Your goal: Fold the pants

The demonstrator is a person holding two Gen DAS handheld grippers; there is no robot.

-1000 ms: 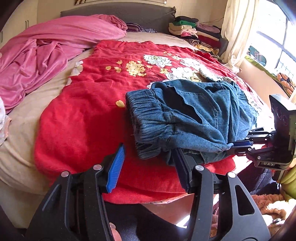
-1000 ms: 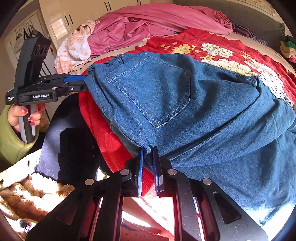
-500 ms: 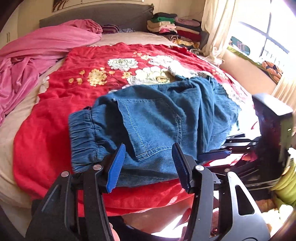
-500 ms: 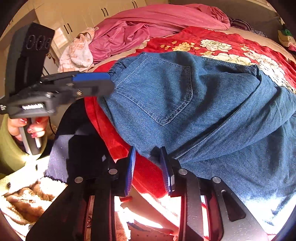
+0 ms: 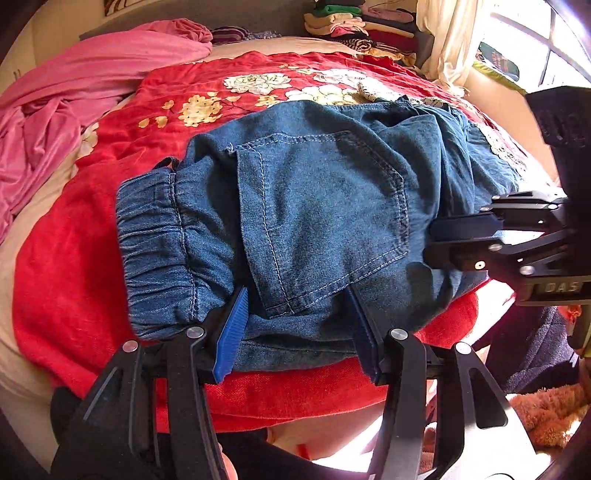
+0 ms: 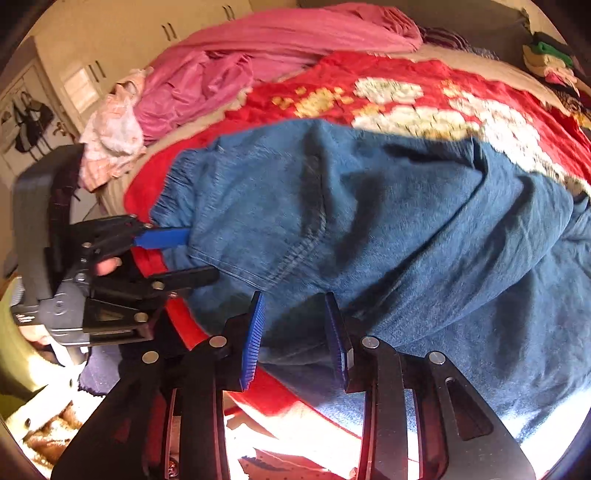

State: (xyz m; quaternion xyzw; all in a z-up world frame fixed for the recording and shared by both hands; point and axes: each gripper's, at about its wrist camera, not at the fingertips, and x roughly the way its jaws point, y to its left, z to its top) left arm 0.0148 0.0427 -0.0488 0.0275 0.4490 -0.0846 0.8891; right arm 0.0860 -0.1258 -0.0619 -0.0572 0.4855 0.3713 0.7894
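Blue denim pants lie on a red floral blanket near the bed's front edge, elastic waistband to the left and back pocket facing up. They fill the right wrist view. My left gripper is open, its jaws straddling the near edge of the pants below the pocket. It also shows in the right wrist view. My right gripper is open, its jaws on either side of the pants' near edge. It shows at the right of the left wrist view, against the pants' right side.
A pink blanket is bunched at the left of the bed. Folded clothes are stacked at the headboard by a curtain and window. A pale pink garment lies at the bed's left edge. Wardrobe doors stand behind.
The right gripper opened from shut on the pants' edge and widened further. Both grippers moved forward to the pants, which now lie flatter with the pocket up.
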